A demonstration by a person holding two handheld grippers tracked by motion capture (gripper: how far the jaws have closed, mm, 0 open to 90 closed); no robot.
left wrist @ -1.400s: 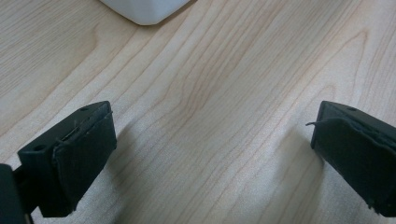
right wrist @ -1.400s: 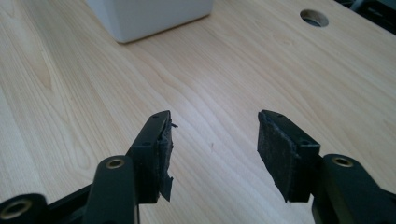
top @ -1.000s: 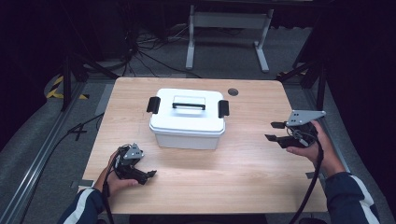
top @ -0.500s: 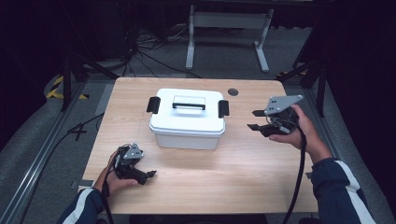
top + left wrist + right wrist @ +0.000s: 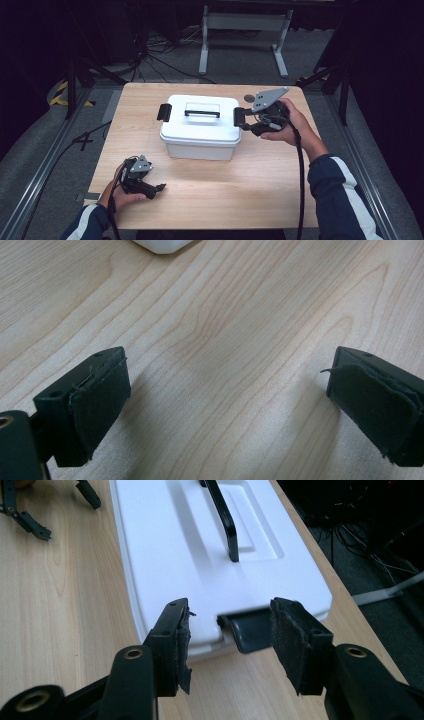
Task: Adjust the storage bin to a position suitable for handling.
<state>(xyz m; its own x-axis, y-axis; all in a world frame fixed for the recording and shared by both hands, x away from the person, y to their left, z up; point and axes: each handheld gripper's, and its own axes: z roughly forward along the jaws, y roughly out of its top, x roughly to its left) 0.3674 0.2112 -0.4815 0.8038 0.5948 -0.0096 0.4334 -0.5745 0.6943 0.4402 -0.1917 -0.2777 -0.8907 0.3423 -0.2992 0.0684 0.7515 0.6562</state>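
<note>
A white lidded box with a black handle stands mid-table, a black latch on each end. My right gripper is open at the box's right end. In the right gripper view its jaws stand on either side of the right latch, apart from it, with the lid and handle beyond. Near the front left of the table my left gripper rests open. Between its jaws there is only bare wood, and a corner of the box shows at the top.
The wooden table has bare room in front of and to the right of the box. A small dark round disc lies behind the right gripper. A metal stand and cables lie on the floor beyond.
My right gripper has travelled left and forward from the table's right edge to the box's right latch. The left gripper has stayed where it was.
</note>
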